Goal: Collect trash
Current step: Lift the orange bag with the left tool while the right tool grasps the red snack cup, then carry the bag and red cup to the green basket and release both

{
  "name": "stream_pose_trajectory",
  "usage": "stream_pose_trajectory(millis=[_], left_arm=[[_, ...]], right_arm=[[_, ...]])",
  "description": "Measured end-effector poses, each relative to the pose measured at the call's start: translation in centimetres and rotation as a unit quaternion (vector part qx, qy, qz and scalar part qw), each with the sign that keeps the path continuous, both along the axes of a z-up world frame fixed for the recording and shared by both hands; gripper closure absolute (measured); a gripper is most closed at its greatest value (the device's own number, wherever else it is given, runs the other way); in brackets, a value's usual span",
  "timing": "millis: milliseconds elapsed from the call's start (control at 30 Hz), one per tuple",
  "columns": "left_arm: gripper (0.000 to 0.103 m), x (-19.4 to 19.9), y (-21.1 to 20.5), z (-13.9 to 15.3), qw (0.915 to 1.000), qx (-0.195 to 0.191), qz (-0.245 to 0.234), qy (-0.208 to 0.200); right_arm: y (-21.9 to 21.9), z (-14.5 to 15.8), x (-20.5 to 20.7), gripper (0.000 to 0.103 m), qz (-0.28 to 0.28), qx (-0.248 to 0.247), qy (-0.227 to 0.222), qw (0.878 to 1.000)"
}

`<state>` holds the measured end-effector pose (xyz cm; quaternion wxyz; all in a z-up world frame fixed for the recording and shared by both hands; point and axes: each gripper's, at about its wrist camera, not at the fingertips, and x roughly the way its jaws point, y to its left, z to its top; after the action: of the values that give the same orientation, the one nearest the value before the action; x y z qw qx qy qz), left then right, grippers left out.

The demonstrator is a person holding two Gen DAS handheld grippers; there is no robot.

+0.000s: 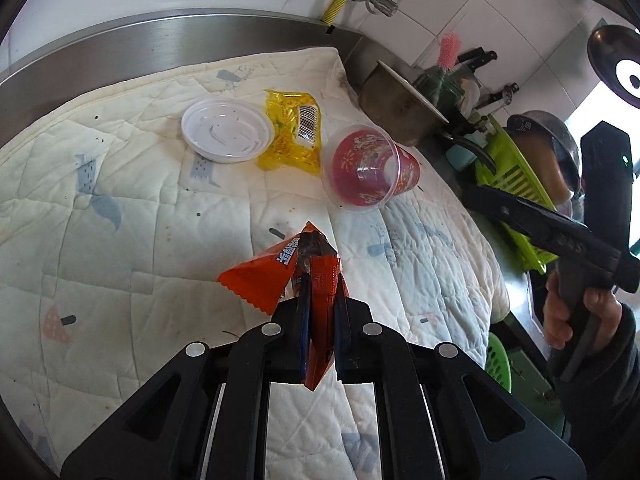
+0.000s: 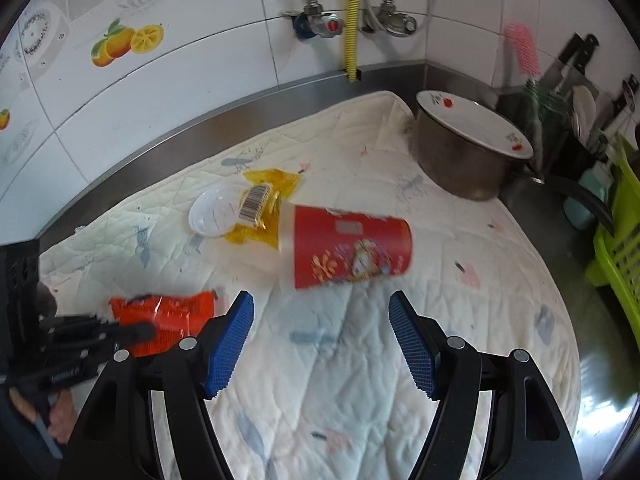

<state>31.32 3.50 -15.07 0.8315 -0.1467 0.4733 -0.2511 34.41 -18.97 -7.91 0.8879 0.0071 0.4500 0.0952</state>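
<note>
My left gripper (image 1: 320, 312) is shut on an orange snack wrapper (image 1: 280, 276) and holds it just above the quilted white mat (image 1: 120, 240). The wrapper also shows in the right wrist view (image 2: 168, 312), with the left gripper (image 2: 132, 332) on it. A red plastic cup (image 1: 370, 168) lies on its side on the mat; it shows in the right wrist view (image 2: 352, 246) too. A yellow wrapper (image 1: 294, 136) and a white lid (image 1: 226, 130) lie behind it. My right gripper (image 2: 322, 332) is open and empty, just short of the cup.
A metal pot (image 2: 464, 160) covered by a plate (image 2: 476, 120) stands at the mat's back right corner. A green dish rack (image 2: 620, 248) and knives (image 2: 576, 60) are at the right. A tiled wall with taps (image 2: 320, 24) runs behind the steel backsplash (image 1: 160, 36).
</note>
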Motion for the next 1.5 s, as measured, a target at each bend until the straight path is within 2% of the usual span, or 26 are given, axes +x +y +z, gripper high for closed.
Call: stream_pose_trajectory(millis=[200,300,400,533,767,867,1033,1167,1333,1500], left_arm=[[0.095,-0.5,0.8,-0.2,0.9999,-0.008,0.007,0.003],[0.095,-0.7,1.0,-0.2,0.9999,-0.010,0.009,0.003],[0.095,-0.8,1.4,-0.1,0.9999,-0.009,0.010,0.001],[0.095,-0.9,1.8,0.0,0.9999,-0.010,0.014,0.001],[0.095,-1.1,1.4,0.5,0.9999,-0.011,0.010,-0.007],[0.095,-1.3,0.9,0.9,0.9999,-0.010,0.003,-0.012],[0.095,-1.6,0.1,1.4,0.9998,-0.015,-0.002,-0.011],[0.095,-2.2,-1.1,2.4,0.9995,-0.015,-0.018,-0.022],[0.095,-3.5,-3.0,3.9,0.9983,-0.019,-0.040,-0.037],[0.095,-5.5,-5.5,5.6,0.9957,-0.027,-0.073,-0.050]], right_arm=[[4.3,-1.9,3.5,0.036,-0.010,-0.077,-0.011,0.997],[5.4,-3.3,4.6,0.043,-0.019,-0.114,-0.006,0.993],[5.3,-4.5,5.3,0.054,-0.035,-0.144,0.001,0.989],[3.6,-4.8,4.9,0.072,-0.057,-0.125,0.009,0.990],[0.4,-3.4,2.2,0.097,-0.077,-0.103,-0.015,0.992],[-1.6,-2.8,0.9,0.099,-0.083,-0.073,-0.014,0.994],[-3.1,-2.2,-0.9,0.099,-0.093,-0.048,-0.014,0.994],[-4.1,-1.0,-3.9,0.099,-0.090,-0.040,-0.026,0.995],[-6.9,0.7,-10.2,0.099,-0.101,-0.032,-0.035,0.994],[-10.6,1.2,-17.9,0.098,-0.130,-0.033,-0.030,0.990]])
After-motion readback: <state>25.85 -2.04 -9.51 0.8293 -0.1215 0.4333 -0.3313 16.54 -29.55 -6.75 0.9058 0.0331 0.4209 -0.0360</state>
